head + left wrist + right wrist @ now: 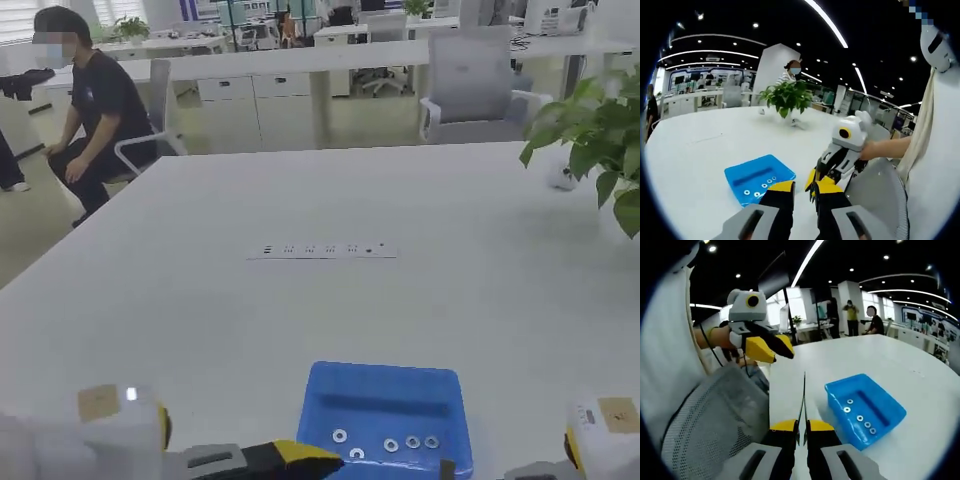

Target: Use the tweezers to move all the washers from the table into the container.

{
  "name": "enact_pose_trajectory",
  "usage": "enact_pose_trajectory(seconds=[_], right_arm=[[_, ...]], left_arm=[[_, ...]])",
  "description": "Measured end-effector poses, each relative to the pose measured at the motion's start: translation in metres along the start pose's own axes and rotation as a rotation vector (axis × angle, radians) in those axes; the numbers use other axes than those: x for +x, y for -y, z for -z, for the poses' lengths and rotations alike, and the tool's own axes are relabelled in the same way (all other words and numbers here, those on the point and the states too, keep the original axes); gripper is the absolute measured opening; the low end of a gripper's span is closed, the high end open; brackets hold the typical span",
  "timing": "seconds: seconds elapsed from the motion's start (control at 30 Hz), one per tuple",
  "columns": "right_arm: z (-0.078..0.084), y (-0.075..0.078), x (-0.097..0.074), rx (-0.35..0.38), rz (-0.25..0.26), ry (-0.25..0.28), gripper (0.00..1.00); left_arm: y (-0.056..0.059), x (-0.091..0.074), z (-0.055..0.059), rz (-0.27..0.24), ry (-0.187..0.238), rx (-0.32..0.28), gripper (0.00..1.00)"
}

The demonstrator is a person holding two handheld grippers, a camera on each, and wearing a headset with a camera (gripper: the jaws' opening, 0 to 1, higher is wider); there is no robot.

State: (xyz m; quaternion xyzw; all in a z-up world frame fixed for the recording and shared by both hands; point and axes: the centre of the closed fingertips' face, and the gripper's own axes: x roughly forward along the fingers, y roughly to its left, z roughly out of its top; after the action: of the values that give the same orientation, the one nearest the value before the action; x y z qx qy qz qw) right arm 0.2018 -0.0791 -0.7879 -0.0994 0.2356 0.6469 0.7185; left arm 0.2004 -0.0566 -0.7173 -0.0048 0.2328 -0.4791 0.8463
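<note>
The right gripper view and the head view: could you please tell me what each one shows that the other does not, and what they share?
Right gripper view: the right gripper shut on the thin black tweezers, and a mesh chair back beside it.
Head view: a leafy plant at the table's right edge and a grey office chair across the table.
Both: the white table, the blue container holding five washers, and the yellow-tipped left gripper.
</note>
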Motion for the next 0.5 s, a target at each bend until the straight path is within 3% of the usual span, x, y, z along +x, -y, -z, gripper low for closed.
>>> enact_pose_trajectory(seconds=[0.03, 0.2, 0.33, 0.5], right_arm=[[0.002, -0.002, 0.001, -0.011, -0.009, -0.007, 0.03], [0.006, -0.010, 0.003, -0.036, -0.052, -0.030, 0.03], [0.009, -0.017, 0.004, -0.072, -0.081, -0.053, 0.03], [0.014, -0.022, 0.005, -0.122, -0.102, -0.098, 0.03]], left_arm=[[0.005, 0.005, 0.003, 0.024, -0.048, 0.019, 0.12], [0.015, 0.019, 0.003, 0.069, -0.124, 0.116, 0.17], [0.018, 0.026, -0.002, 0.105, -0.121, 0.146, 0.12], [0.025, 0.030, -0.001, 0.165, -0.151, 0.197, 0.10]])
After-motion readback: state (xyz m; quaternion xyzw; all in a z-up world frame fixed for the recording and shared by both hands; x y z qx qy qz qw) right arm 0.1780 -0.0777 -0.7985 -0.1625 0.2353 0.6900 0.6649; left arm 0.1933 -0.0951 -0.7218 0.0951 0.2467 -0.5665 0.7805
